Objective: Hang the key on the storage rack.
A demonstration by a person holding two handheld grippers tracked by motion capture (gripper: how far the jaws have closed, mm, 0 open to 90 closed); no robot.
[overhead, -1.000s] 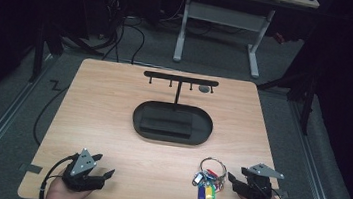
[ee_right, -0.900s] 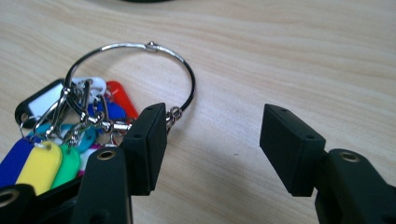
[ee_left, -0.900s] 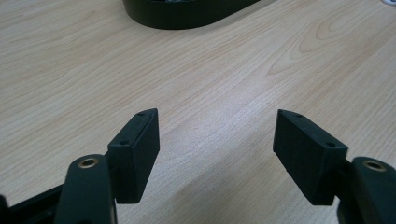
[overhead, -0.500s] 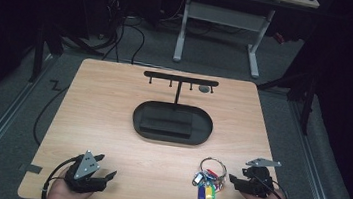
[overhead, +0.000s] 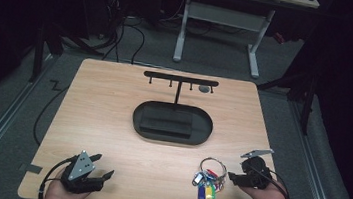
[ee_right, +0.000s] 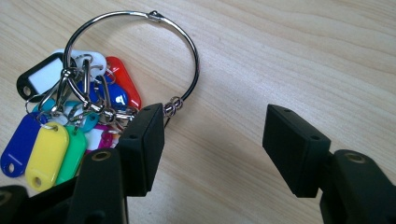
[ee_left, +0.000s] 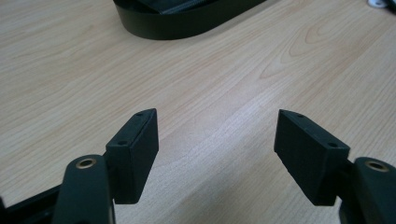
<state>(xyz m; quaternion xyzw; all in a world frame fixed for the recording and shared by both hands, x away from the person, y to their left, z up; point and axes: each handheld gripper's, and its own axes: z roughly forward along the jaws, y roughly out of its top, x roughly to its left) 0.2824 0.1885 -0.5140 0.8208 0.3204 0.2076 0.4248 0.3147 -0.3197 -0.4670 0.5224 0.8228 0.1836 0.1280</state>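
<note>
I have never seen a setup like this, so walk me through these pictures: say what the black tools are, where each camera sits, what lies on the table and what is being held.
A person sits at a light wooden table and holds a black hand-held gripper in each hand. The high view looks down from above the person's side: the left gripper is at bottom left, the right gripper at bottom right. The two gripper views come from cameras riding on the tools, looking along their jaws.

On the table lie a metal ring of coloured plastic key tags and a black oval tray with a T-shaped hook rack.

Nothing is held. The left gripper's jaws stand open over bare wood. The right gripper's jaws, just opening a little wider, stand open beside the ring, not around it.
</note>
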